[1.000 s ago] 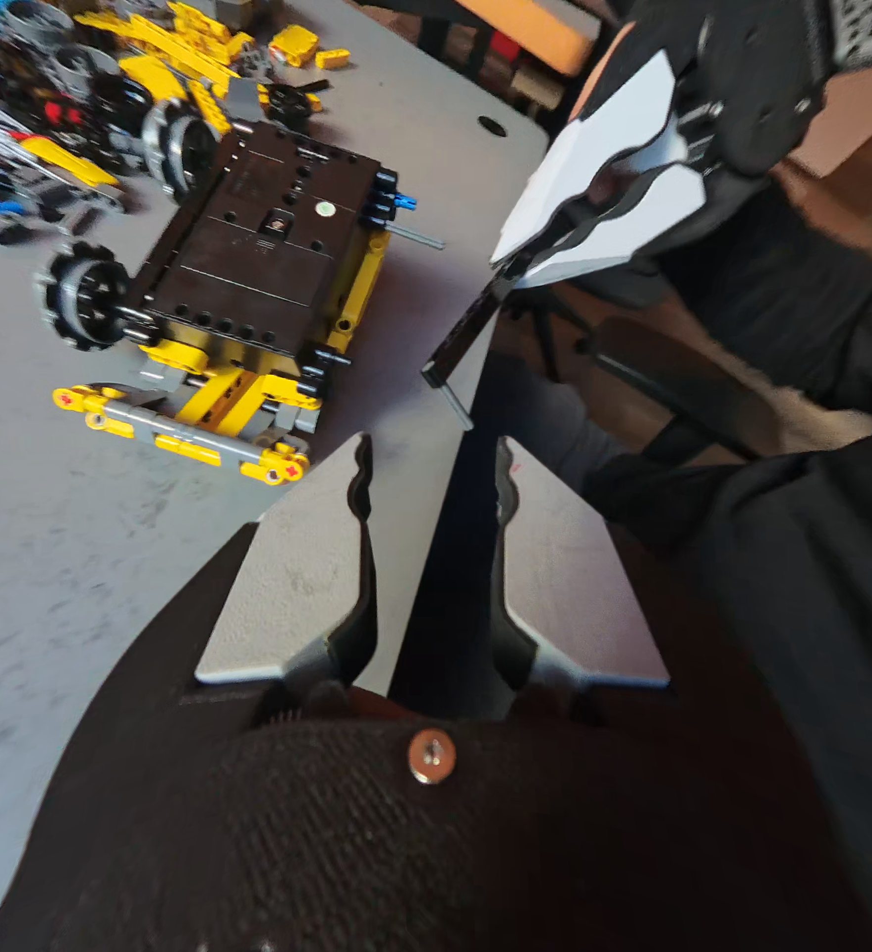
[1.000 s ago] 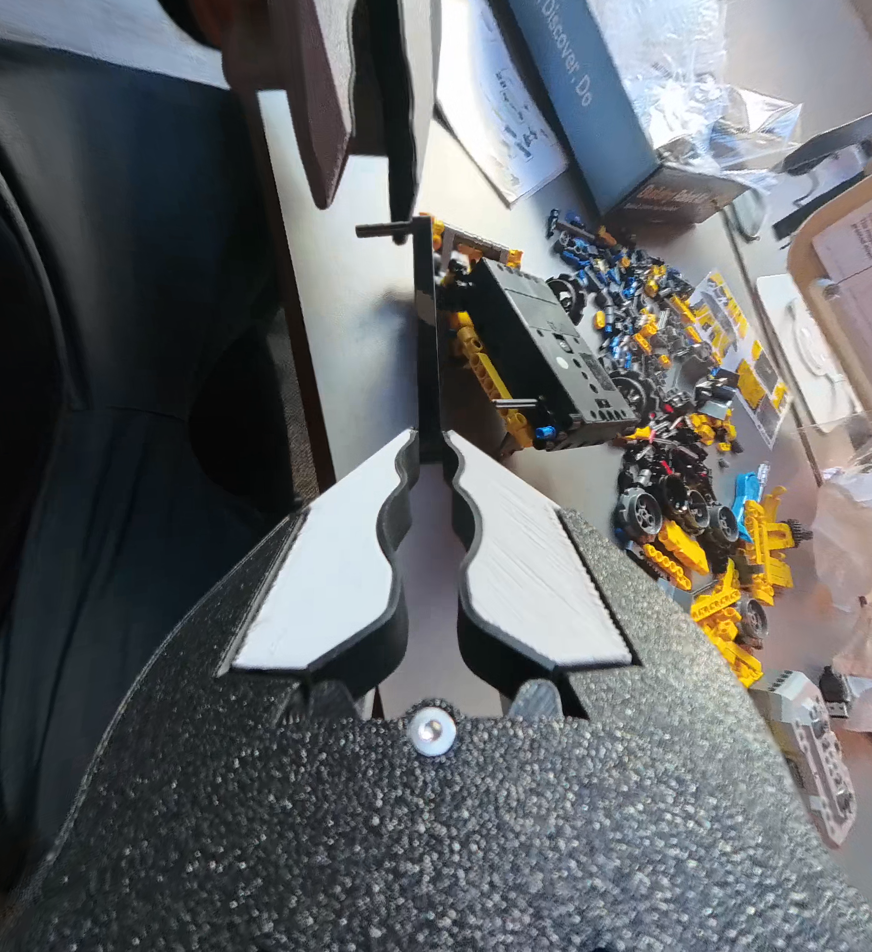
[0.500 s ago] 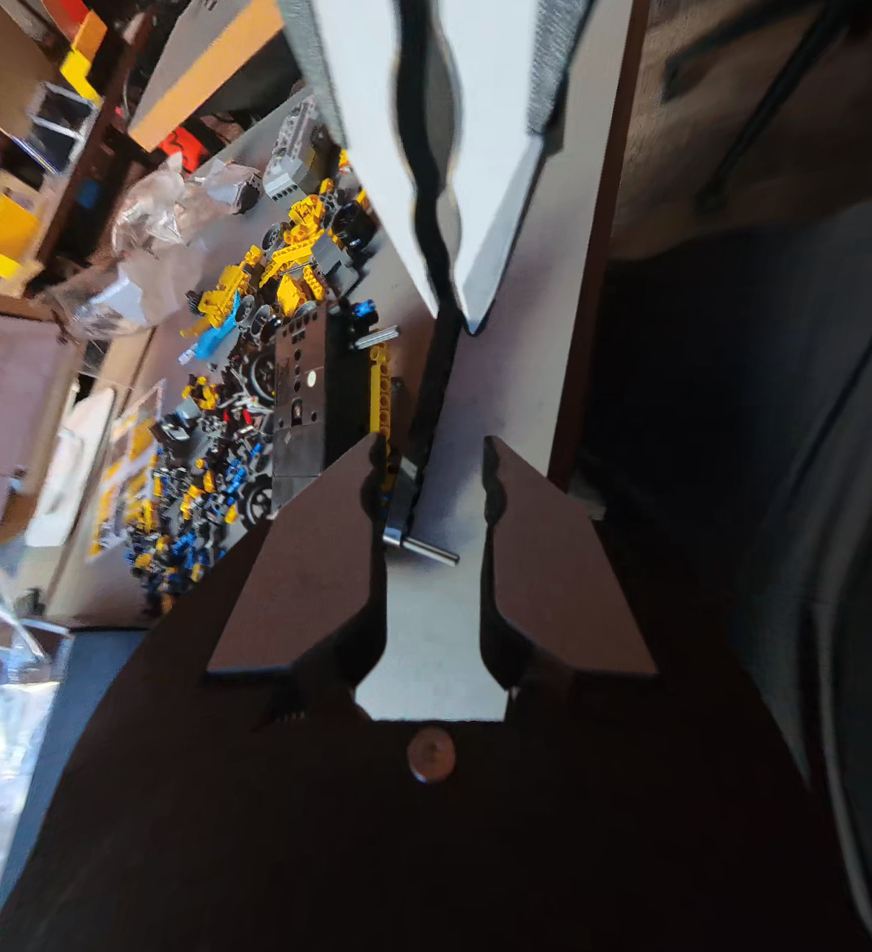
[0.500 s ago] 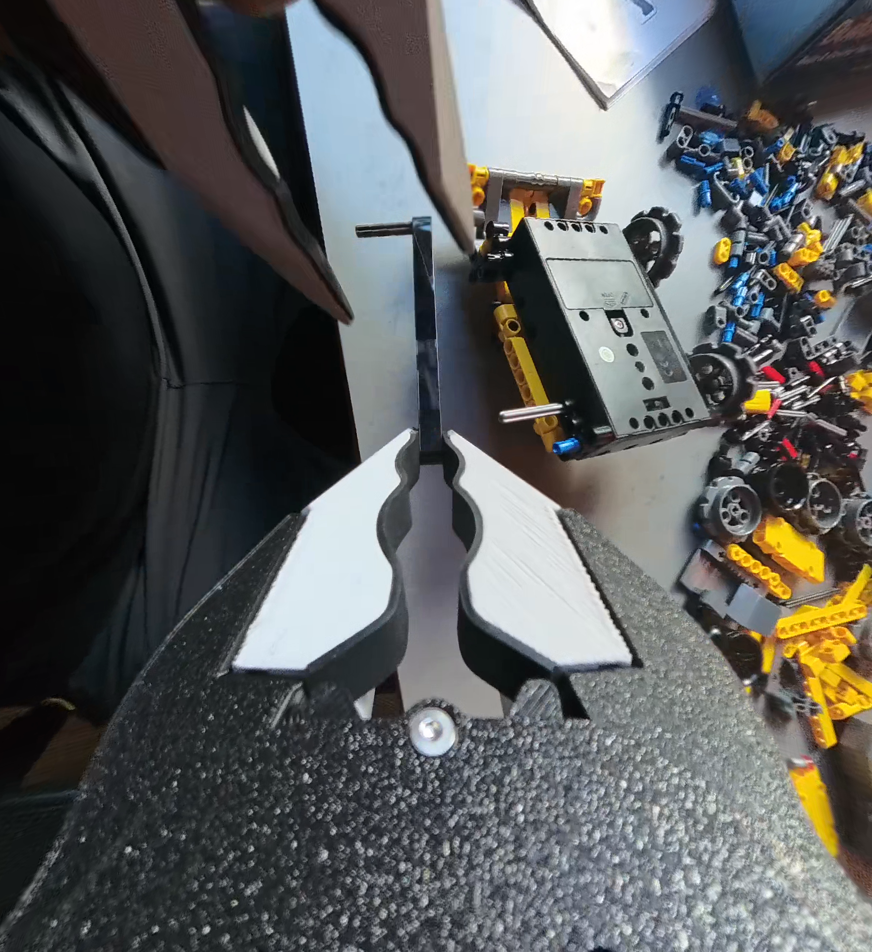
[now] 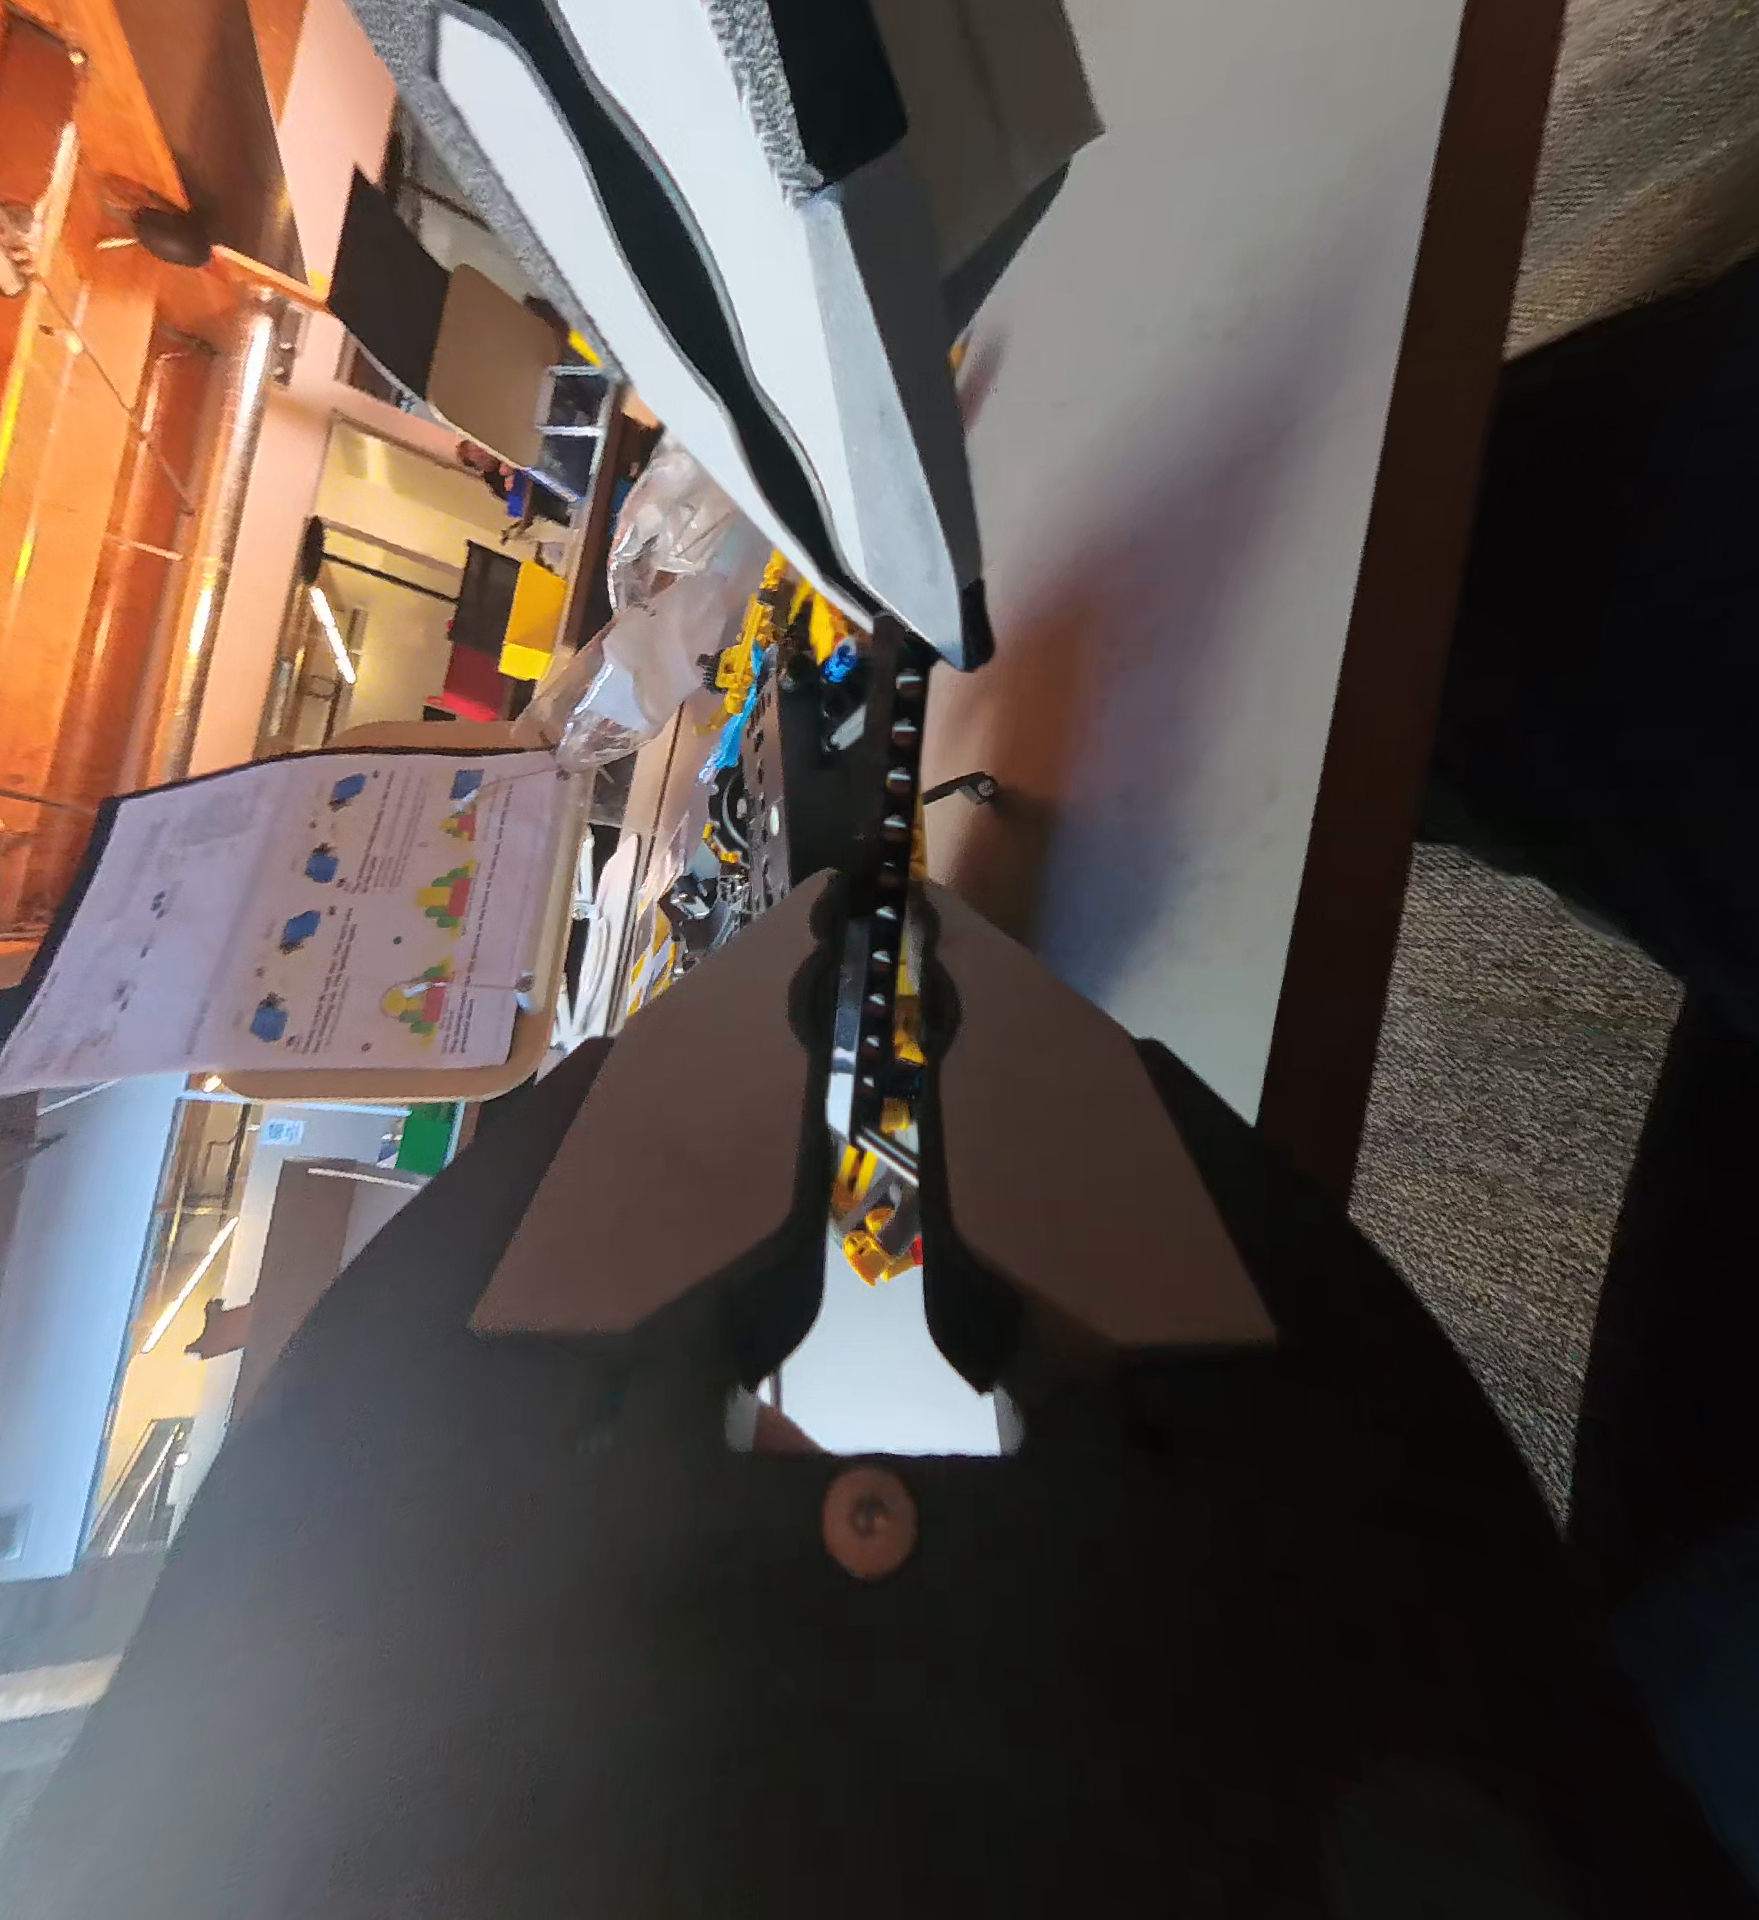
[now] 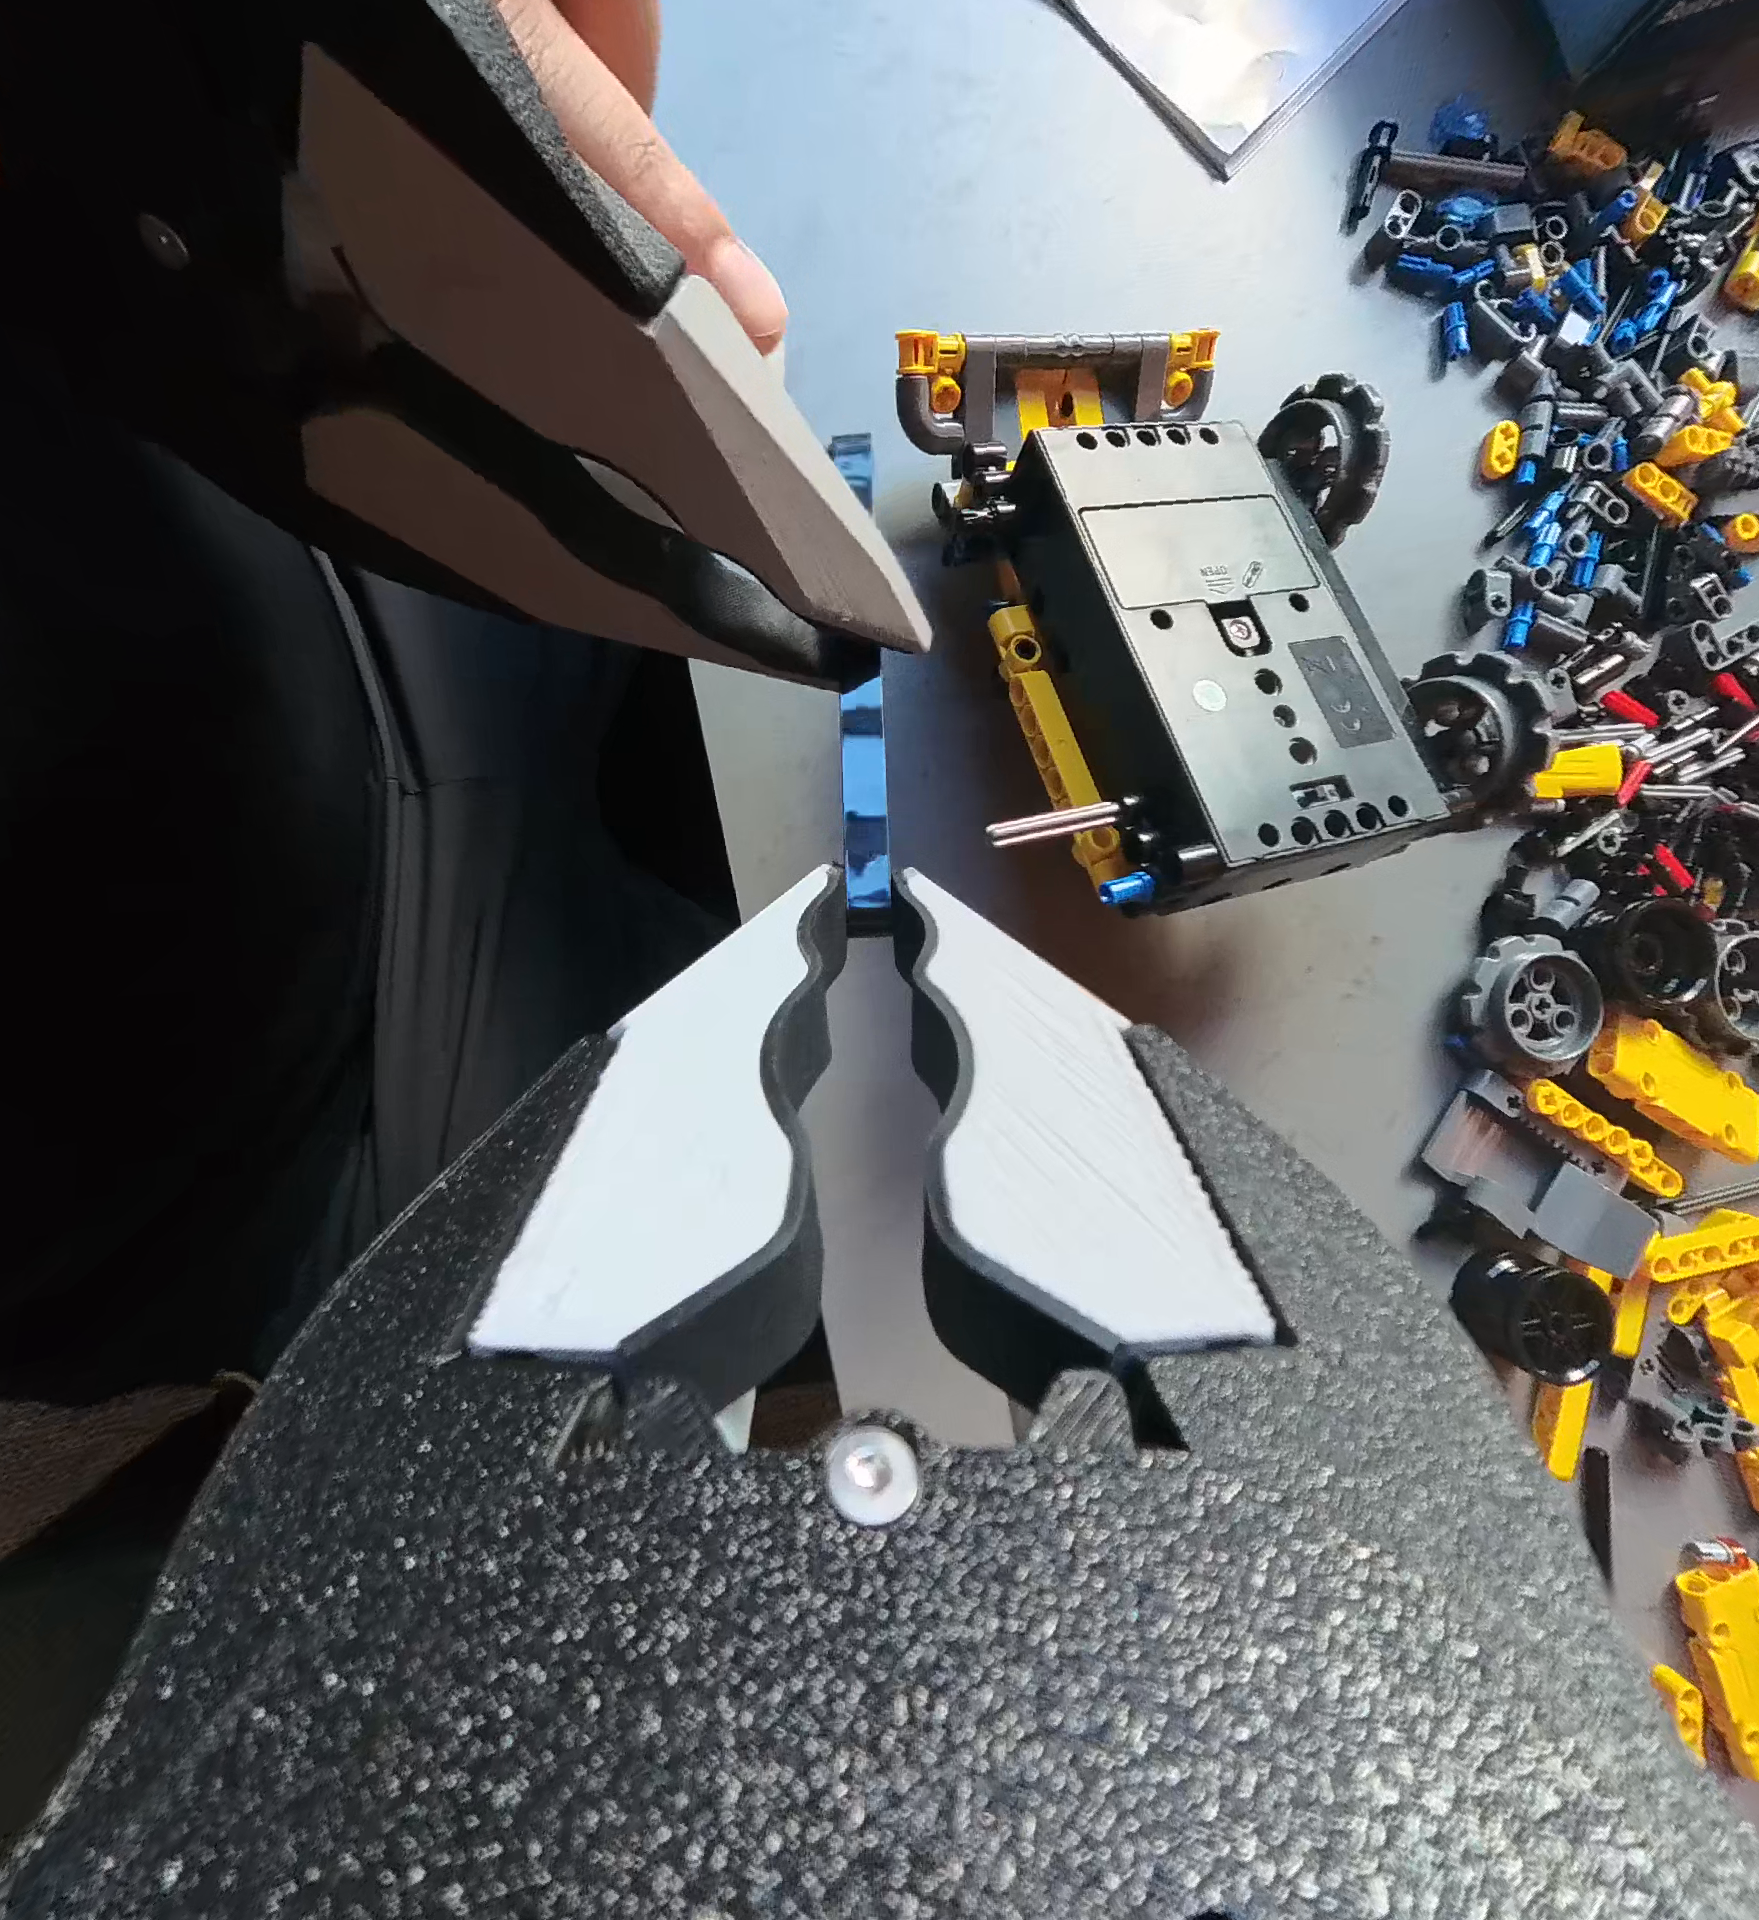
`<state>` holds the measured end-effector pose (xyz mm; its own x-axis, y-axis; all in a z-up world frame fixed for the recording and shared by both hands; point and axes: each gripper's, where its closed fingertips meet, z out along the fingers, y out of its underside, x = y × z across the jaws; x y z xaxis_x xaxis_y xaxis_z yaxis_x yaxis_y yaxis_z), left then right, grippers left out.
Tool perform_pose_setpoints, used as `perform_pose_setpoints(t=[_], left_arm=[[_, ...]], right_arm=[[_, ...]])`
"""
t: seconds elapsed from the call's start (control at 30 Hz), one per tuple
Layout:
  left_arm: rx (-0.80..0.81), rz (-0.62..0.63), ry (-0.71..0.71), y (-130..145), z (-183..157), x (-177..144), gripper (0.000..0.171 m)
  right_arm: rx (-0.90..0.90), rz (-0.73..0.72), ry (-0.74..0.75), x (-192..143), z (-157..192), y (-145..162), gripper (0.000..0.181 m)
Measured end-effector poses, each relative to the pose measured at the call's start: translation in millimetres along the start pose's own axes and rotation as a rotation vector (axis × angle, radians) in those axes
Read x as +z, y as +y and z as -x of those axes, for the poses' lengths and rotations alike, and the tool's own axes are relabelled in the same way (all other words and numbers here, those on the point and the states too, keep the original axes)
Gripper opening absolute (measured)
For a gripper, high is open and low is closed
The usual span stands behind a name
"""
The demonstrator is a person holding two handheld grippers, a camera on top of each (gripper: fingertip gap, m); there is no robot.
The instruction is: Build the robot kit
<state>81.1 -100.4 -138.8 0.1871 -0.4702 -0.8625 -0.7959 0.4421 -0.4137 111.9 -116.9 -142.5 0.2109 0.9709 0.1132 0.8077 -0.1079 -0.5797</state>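
Above the table edge [image 6: 750, 790], we had both grippers, left [image 5: 870, 914] and right [image 6: 867, 883], clamped on one black beam [image 6: 864, 769], model [image 6: 1197, 665] nearby.

A black and yellow brick-built vehicle [image 6: 1176, 665] lies on the grey surface [image 6: 958, 156]. Beside it sprawls a heap of loose yellow, black and blue parts [image 6: 1633, 727]. An illustrated instruction sheet [image 5: 283, 925] rests on a wooden tray [image 5: 542, 1049].
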Motion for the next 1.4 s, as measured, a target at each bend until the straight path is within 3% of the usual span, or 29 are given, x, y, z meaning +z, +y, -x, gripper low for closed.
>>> perform_pose_setpoints(t=[0.23,0.47,0.67,0.87,1.13,1.4], left_arm=[[-0.086,0.109,-0.117,-8,-7,-4,0.010],[-0.099,0.131,-0.173,-25,-9,4,0.009],[-0.106,0.126,-0.216,-17,-2,8,0.005],[-0.130,0.137,-0.215,-13,0,11,0.004],[-0.107,0.121,-0.163,-15,-4,12,0.003],[-0.071,0.151,-0.145,-7,0,14,0.004]], right_arm=[[0.033,-0.033,-0.082,-1,5,1,0.008],[0.021,0.031,-0.144,-5,10,4,0.008],[0.022,0.029,-0.132,0,2,-2,0.008],[0.015,-0.027,-0.030,1,-5,0,0.011],[-0.057,-0.120,0.231,-12,-22,16,0.018],[0.040,-0.266,0.164,-21,-29,8,0.024]])
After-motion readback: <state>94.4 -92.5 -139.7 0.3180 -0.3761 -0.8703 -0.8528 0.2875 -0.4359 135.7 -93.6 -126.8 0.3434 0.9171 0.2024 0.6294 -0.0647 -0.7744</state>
